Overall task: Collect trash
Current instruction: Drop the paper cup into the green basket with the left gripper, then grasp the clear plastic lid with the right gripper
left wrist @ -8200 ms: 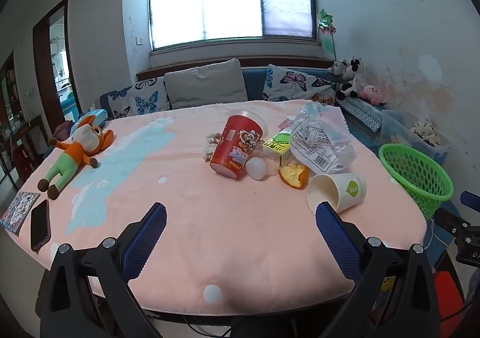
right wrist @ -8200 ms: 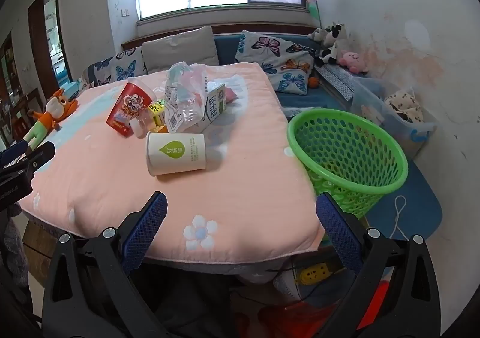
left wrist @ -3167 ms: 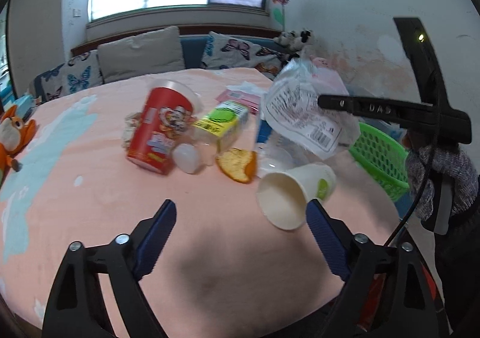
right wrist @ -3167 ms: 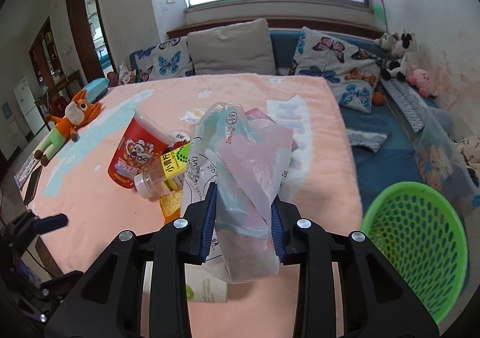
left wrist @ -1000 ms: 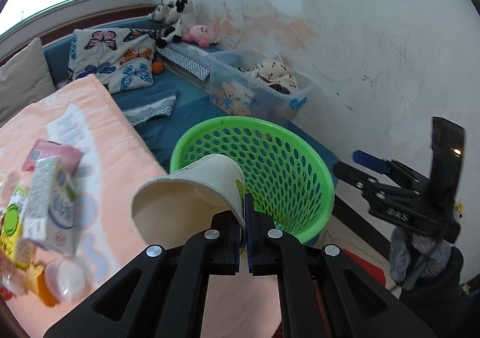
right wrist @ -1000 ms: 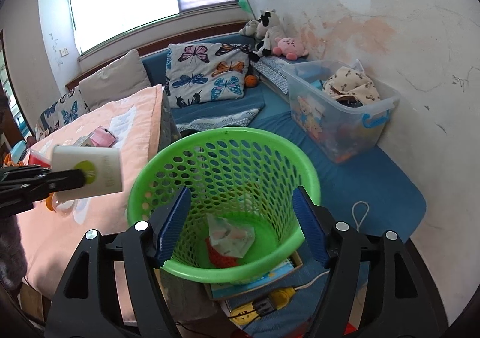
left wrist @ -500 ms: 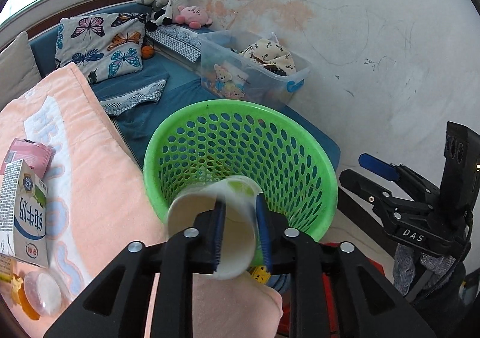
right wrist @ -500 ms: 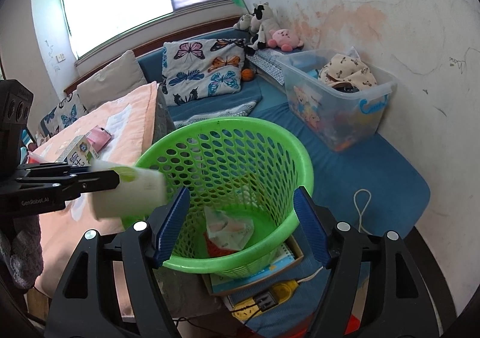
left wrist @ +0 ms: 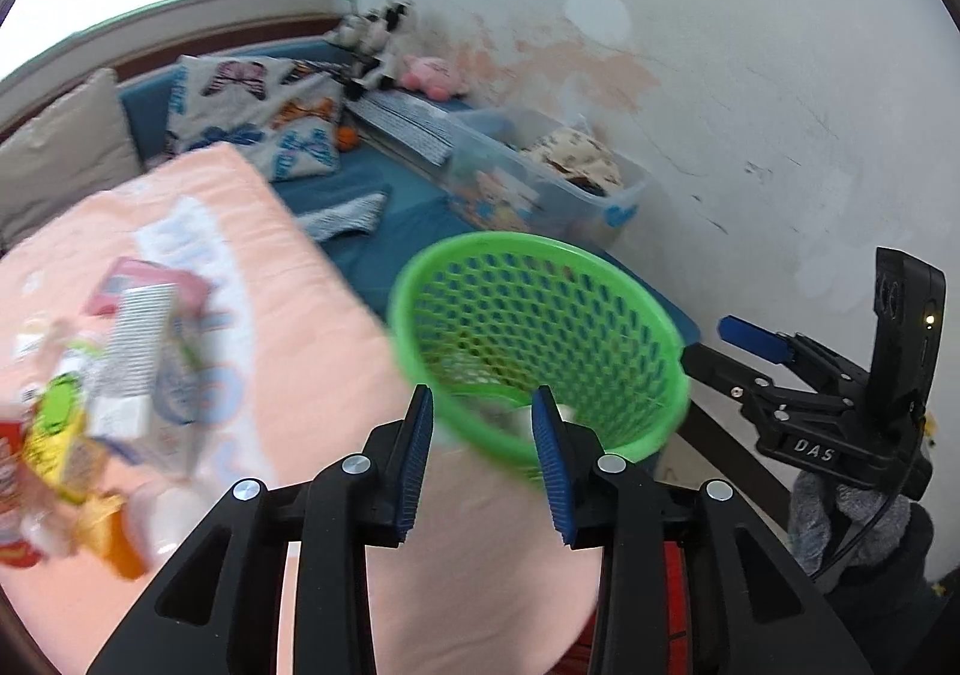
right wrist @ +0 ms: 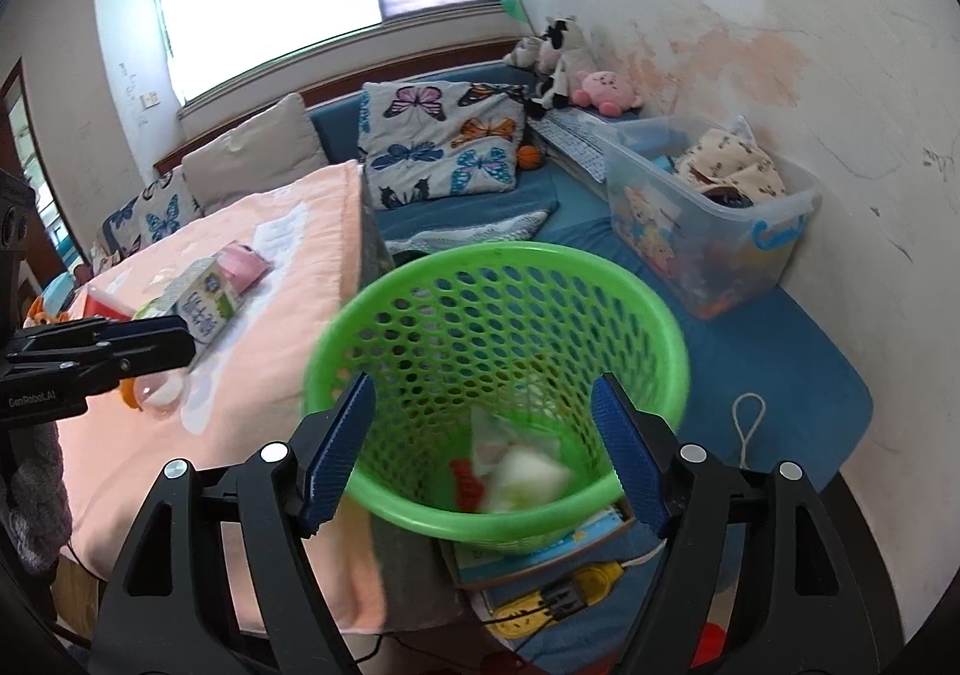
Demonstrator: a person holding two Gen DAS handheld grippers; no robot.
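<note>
Right wrist view: the round green plastic mesh basket (right wrist: 498, 357) fills centre frame, a blurred white paper cup (right wrist: 528, 474) inside; right gripper (right wrist: 480, 447) wide, empty. Left gripper (left wrist: 483, 456) parted, empty. Next: reach the pink-clothed table (right wrist: 258, 363) trash, upper left.

The basket (right wrist: 654, 315) is bright green mesh, with white (right wrist: 528, 474) and red (right wrist: 467, 480) scraps at its bottom. The blanket (right wrist: 282, 327) is peach pink with white patches. Gripper pads (right wrist: 336, 450) are blue on black frames. One cushion (right wrist: 444, 150) is white with coloured butterflies, the mat (right wrist: 798, 351) blue, the plush (right wrist: 606, 88) pink.
</note>
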